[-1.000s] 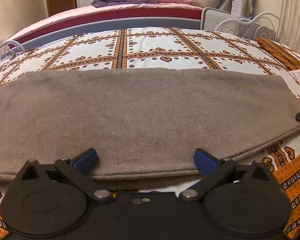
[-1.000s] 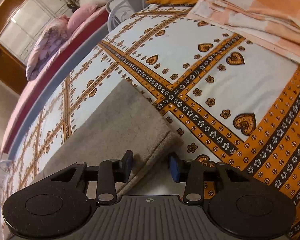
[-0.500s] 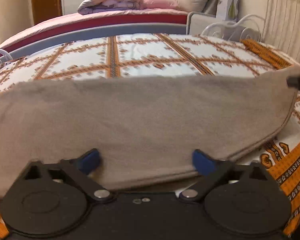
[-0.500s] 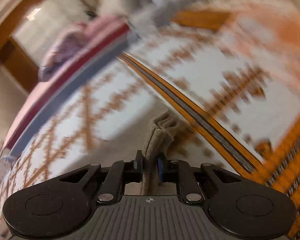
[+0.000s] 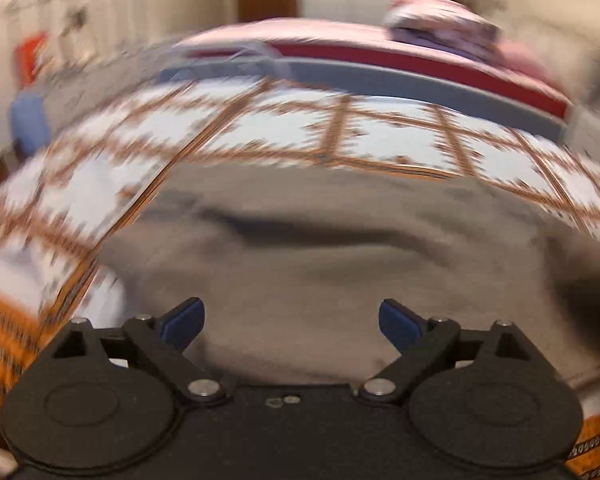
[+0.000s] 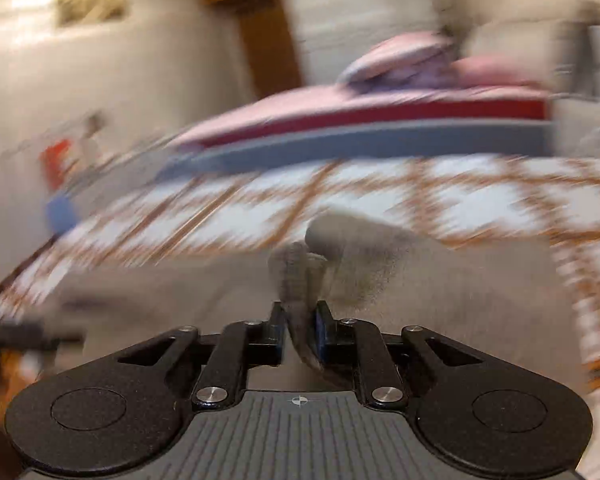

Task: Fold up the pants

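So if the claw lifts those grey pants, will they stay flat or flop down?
Probably flop. The grey pants already bunch into soft folds where the right claw pinches them, and they sag in wrinkles ahead of the open left claw. They look thick, so likely not slippery.

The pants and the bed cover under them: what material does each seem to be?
The pants look like soft, thick, matte grey-brown knit or fleece: the pinched edge in the right tool bunches into fat, fuzzy folds. The bed cover looks like thin printed cloth, white with orange bands; blur hides its weave.
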